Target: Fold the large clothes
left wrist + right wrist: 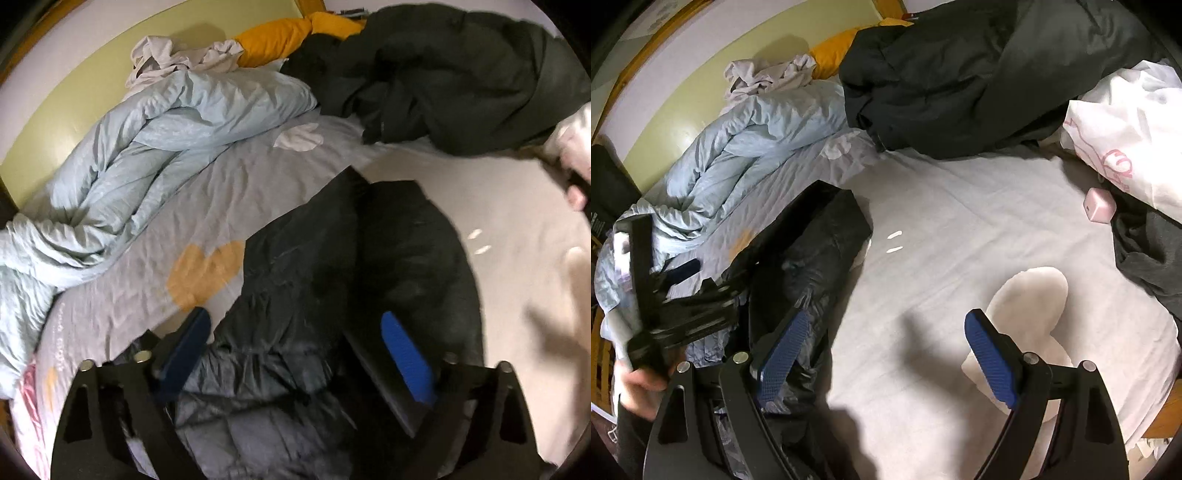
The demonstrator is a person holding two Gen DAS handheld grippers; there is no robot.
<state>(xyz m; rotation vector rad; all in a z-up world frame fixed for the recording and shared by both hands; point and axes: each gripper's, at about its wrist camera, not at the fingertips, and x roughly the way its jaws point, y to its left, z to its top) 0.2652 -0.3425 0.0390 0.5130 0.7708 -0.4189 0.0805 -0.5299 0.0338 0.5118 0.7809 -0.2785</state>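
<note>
Hovering over the black jacket (332, 295), the left gripper (295, 354) is straddling its far-running length, jaws spread, the right gripper (886, 354) likewise empty.

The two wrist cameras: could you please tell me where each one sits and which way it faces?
Left wrist: on the left gripper, angled down at the folded black jacket on the bed; a hand shows at right.
Right wrist: on the right gripper, angled down at the bare sheet; the left gripper and its hand show at left.
Shared: jacket, blue duvet, dark coat.
</note>
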